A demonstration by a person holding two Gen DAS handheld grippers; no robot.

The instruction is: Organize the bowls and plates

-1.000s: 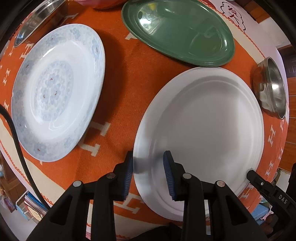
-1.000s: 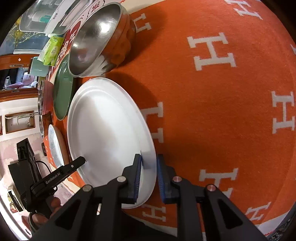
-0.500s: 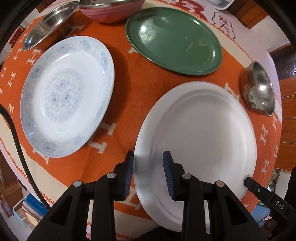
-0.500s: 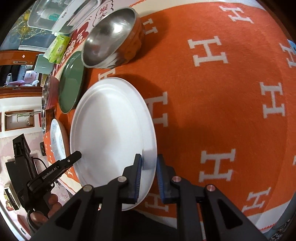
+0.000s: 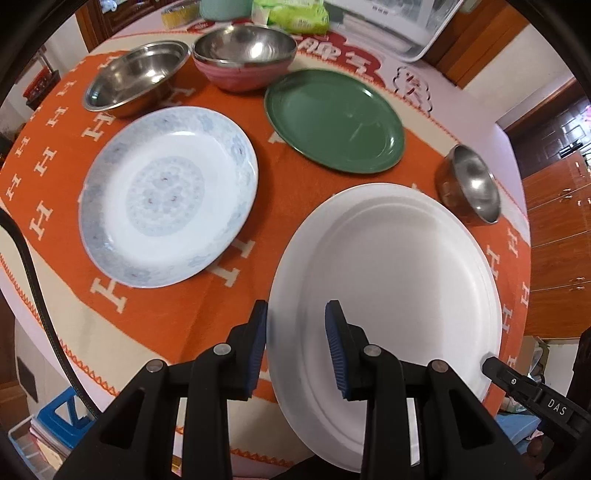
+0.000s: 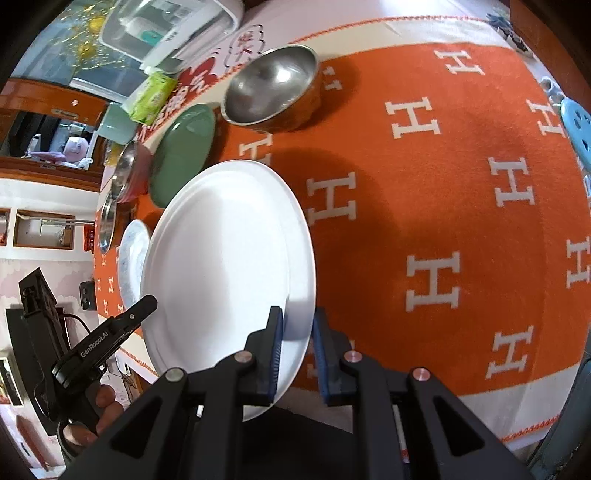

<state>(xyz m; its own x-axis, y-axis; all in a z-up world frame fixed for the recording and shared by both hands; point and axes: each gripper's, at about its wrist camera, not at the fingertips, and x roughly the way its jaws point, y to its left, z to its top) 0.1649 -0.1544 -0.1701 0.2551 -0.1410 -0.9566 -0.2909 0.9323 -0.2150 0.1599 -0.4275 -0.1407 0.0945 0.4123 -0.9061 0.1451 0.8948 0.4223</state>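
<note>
A plain white plate [image 5: 391, 280] [image 6: 225, 258] is held off the orange cloth, tilted. My left gripper [image 5: 297, 343] straddles its near left rim, the jaws apart with a wide gap. My right gripper [image 6: 297, 343] is shut on its right rim. A blue-patterned plate [image 5: 166, 195] lies at the left and a green plate [image 5: 332, 118] behind. A small steel bowl [image 5: 472, 184] [image 6: 273, 88] stands at the right. A pink-sided steel bowl [image 5: 243, 55] and a shallow steel bowl [image 5: 136, 77] stand at the back.
The round table has an orange cloth [image 6: 443, 206] with white H marks. A green packet [image 5: 295, 14], a white tray [image 5: 399, 22] and a mint cup [image 6: 118, 122] sit at the far edge. A blue stool [image 6: 576, 122] stands beyond the table's right edge.
The white plate has risen off the cloth with both grippers. Both views have pulled back and up, so the back bowls now show.
</note>
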